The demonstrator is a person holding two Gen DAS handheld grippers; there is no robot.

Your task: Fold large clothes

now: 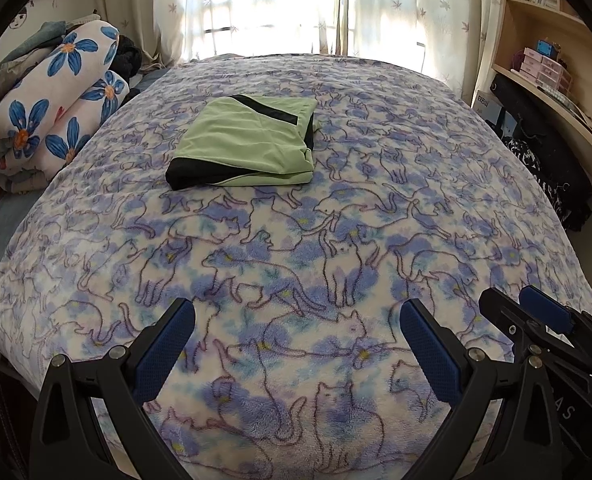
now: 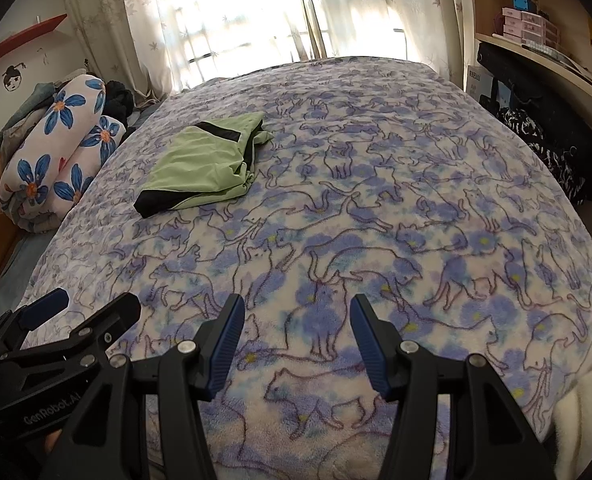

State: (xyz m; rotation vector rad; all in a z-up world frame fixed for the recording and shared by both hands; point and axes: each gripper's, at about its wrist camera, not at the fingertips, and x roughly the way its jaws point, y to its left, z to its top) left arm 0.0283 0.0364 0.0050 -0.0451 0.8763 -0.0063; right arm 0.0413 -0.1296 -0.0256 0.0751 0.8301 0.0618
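A light green garment with black trim (image 1: 248, 144) lies folded into a flat rectangle on the bed, well ahead of both grippers; in the right wrist view the same garment (image 2: 202, 164) sits to the upper left. My left gripper (image 1: 296, 316) hovers over the near part of the cat-print blanket (image 1: 336, 248), open wide with nothing between its blue pads. My right gripper (image 2: 296, 312) is also open and empty above the blanket (image 2: 376, 220). Each gripper shows in the other's view: the right gripper (image 1: 524, 304) at the right edge, the left gripper (image 2: 92, 304) at the lower left.
A rolled flower-print quilt (image 1: 52, 104) with dark clothes behind it lies along the bed's left side. Curtains (image 1: 264, 4) cover a bright window beyond the bed. Shelves (image 1: 548, 60) and dark hanging clothes (image 1: 544, 160) stand at the right.
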